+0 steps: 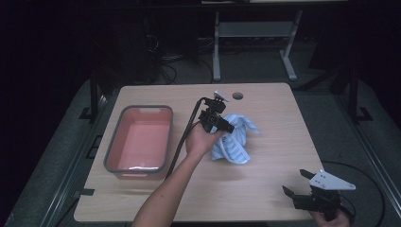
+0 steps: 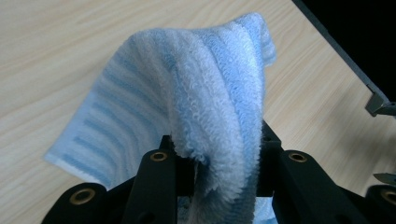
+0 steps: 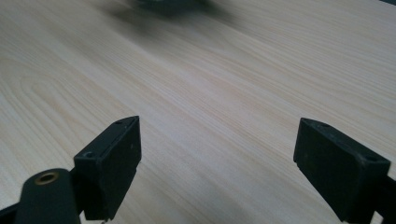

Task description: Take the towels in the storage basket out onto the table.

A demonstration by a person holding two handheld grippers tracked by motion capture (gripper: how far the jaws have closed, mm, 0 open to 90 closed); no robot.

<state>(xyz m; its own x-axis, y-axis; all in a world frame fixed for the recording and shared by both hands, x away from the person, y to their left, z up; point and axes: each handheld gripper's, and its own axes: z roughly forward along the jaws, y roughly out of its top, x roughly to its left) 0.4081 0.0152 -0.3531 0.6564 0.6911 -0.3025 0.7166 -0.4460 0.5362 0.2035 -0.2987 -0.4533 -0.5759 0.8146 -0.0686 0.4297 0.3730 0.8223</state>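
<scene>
Towel (image 1: 234, 137) front and centre, a blue-and-white striped one, bunched up near the middle of the pale wooden counter (image 1: 265, 189). The left claw (image 1: 222, 125) is clamped on it: in the left gripper view a thick fold of the terry cloth (image 2: 205, 107) is pinched between the two black jaws, rising above them and draping back over in a hump, with a flatter striped corner spreading down to the wood on the left. From above, the person's left hand (image 1: 201, 139) grips the tool's body, forearm reaching in from the bottom edge, and the black cable loops up and back beside the wrist. Part of the towel lies on the counter, its far corner pointing right.

Over on the left side sits a pink tub (image 1: 111, 151) with a grey rim, well apart from the towel, lying lengthwise near the counter's left edge.

Down at the near right corner, the right claw (image 1: 295, 182) is wide apart, jaws spread with nothing between them. The right gripper view confirms it: bare wood grain between the two black jaws (image 3: 215, 154). Its grey three-cornered plate faces up, and a hand holds it at the counter's edge.
</scene>
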